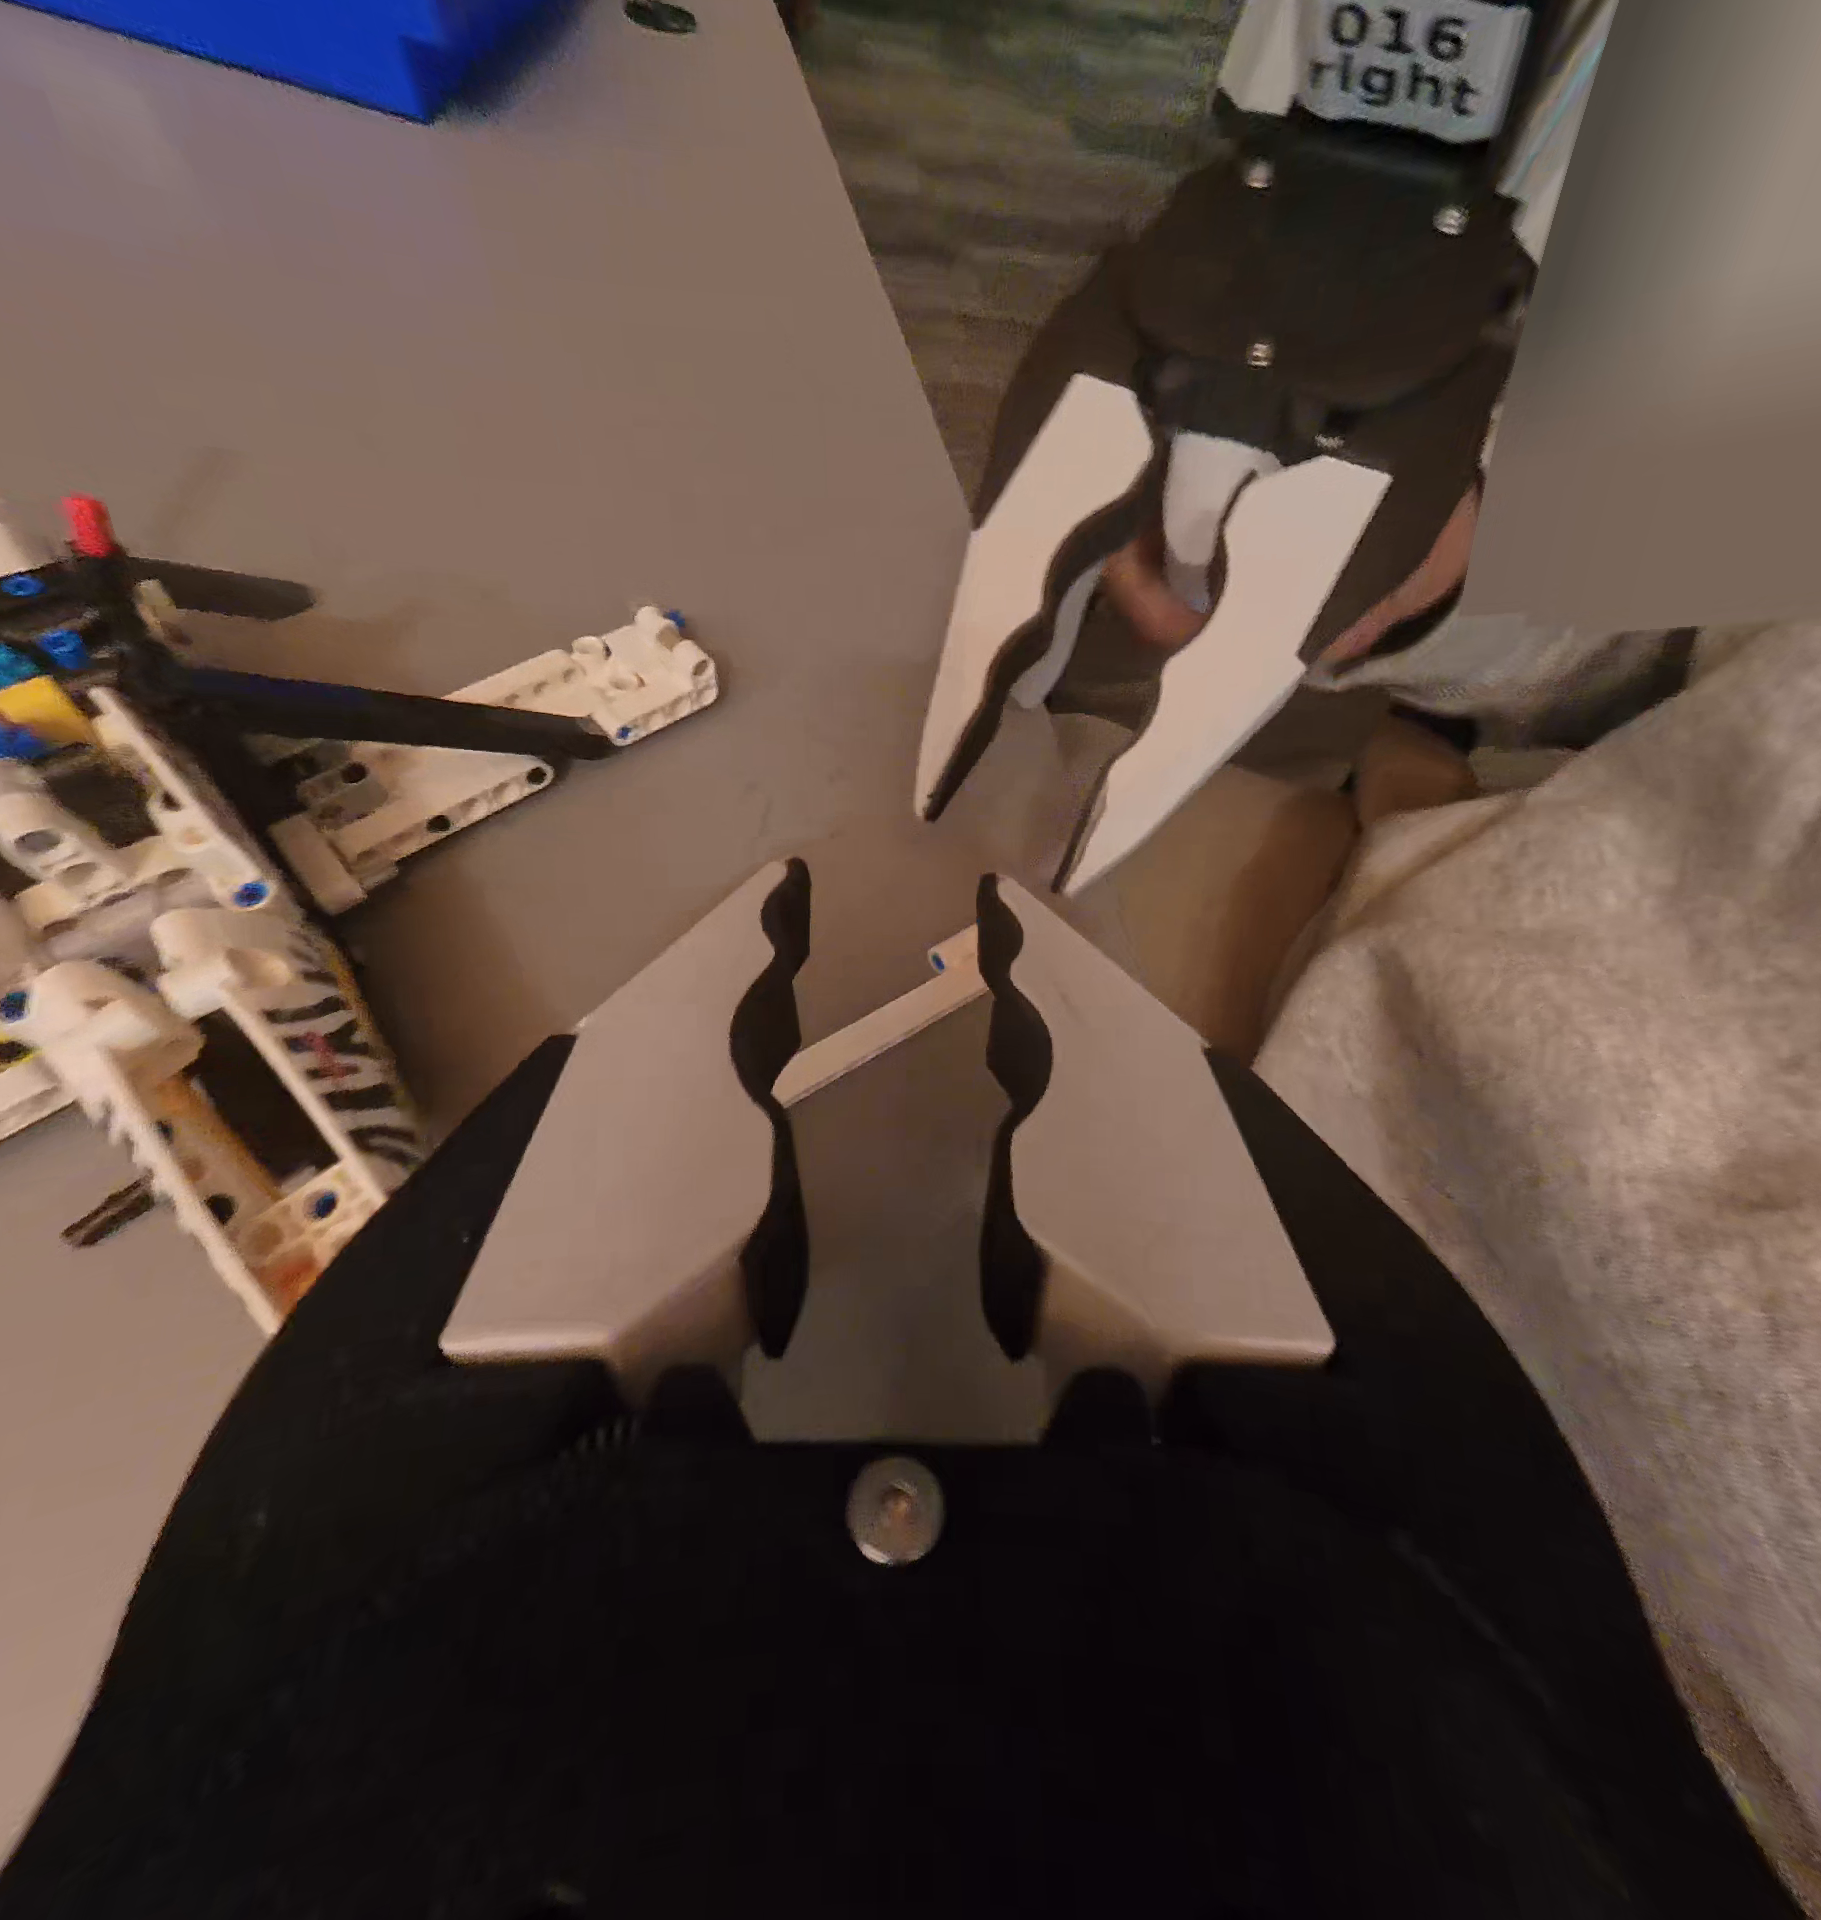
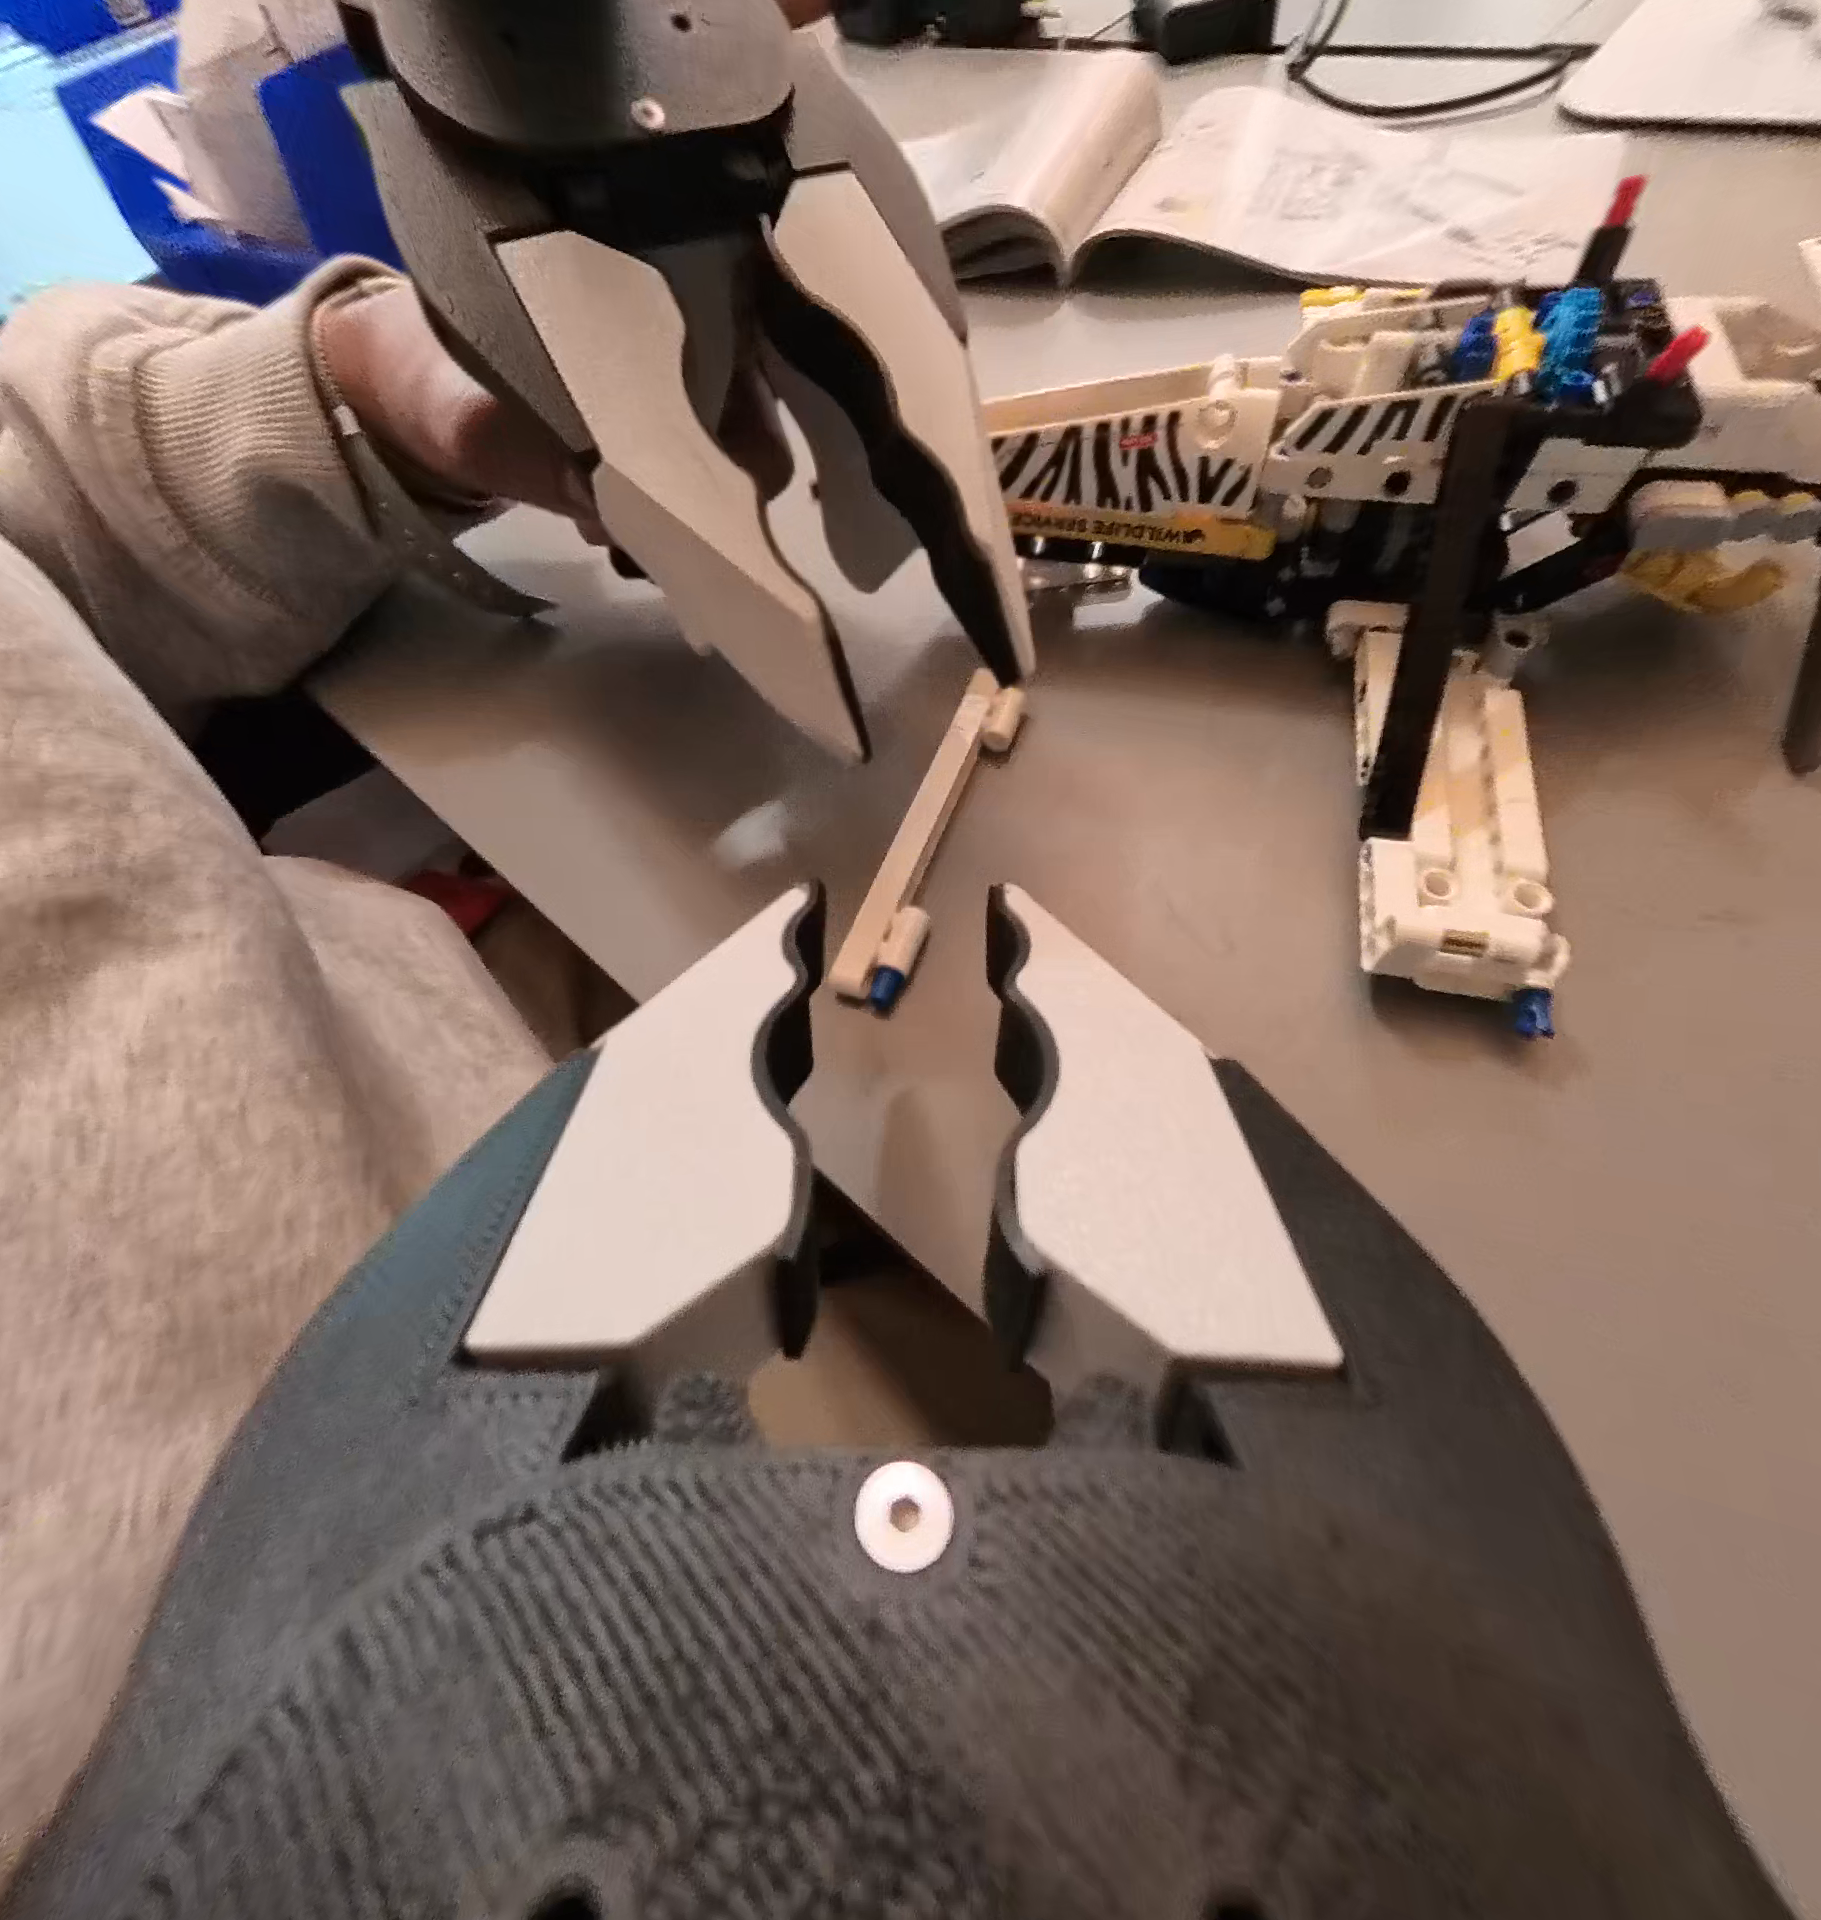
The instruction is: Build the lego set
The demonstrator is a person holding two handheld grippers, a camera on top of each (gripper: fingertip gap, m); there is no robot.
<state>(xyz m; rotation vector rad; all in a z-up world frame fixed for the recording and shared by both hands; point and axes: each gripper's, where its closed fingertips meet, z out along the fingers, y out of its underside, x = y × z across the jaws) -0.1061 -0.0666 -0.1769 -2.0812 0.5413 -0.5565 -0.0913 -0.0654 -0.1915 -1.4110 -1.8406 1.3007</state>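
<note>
A long white beam (image 2: 927,821) with a blue pin (image 2: 885,982) at its near end lies on the grey table (image 2: 1249,1143) close to the table's edge. My left gripper (image 2: 932,717) is open, points down over the beam's far end, and one fingertip (image 2: 1008,665) touches it. My right gripper (image 2: 906,899) is open and empty, with the beam's near end just ahead of its tips. In the left wrist view the beam (image 1: 885,1023) shows between my open left gripper (image 1: 893,883), and the right gripper (image 1: 999,842) faces it. The white, zebra-striped lego model (image 2: 1301,457) lies to the side on the table (image 1: 158,883).
An open instruction booklet (image 2: 1249,177) lies behind the model. A blue box (image 1: 314,42) stands at the back. A small black pin (image 1: 106,1210) lies beside the model. A person's grey sleeve (image 2: 158,468) is at the table's edge. A blurred small white piece (image 2: 750,836) lies beside the beam. The tips of both grippers are at nearly the same place.
</note>
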